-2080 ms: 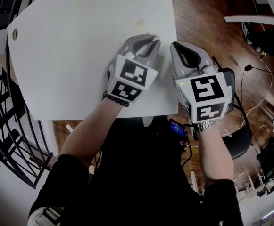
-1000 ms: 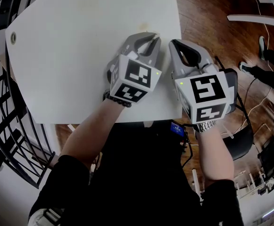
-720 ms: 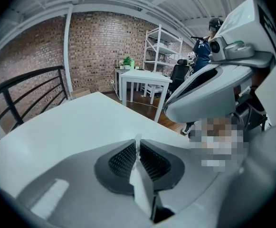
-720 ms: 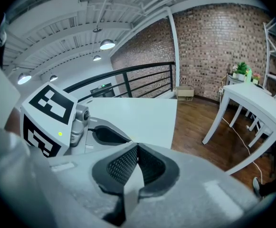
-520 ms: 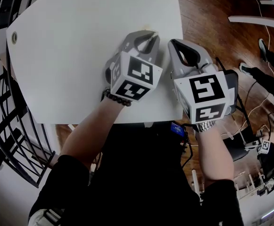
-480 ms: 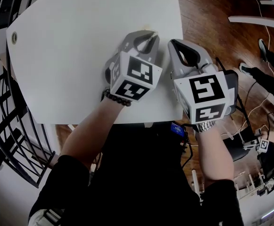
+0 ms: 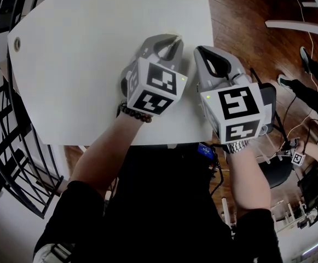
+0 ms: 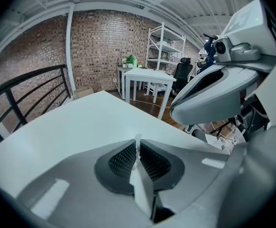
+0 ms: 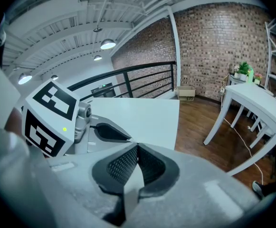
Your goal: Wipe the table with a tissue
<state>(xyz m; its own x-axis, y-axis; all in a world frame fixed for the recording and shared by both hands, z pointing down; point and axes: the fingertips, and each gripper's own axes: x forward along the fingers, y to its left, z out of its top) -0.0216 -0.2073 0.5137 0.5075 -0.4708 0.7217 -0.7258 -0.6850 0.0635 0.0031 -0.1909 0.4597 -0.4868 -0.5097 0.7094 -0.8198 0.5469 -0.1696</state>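
Note:
The white table (image 7: 93, 48) fills the upper left of the head view. My left gripper (image 7: 175, 39) is over the table near its right edge, shut on a thin white sliver of tissue (image 8: 138, 139) that pokes out between its pads. Its tips point at the tabletop (image 8: 80, 122). My right gripper (image 7: 198, 49) is held just to the right of it, at the table's right edge. Its jaws are shut and I see nothing between them (image 9: 138, 146). The left gripper's marker cube (image 9: 50, 115) shows close by in the right gripper view.
A black railing (image 7: 0, 119) runs along the table's left side. Wooden floor (image 7: 246, 21) lies to the right, with cables, a black chair (image 7: 273, 169) and a person's shoe (image 7: 304, 53). A round grommet hole (image 7: 17, 41) sits at the table's left corner. Another white table (image 8: 149, 77) stands beyond.
My left gripper has edged forward over the table until its tips reach a faint yellowish mark. The right gripper has hardly moved. A person's feet came into view on the floor.

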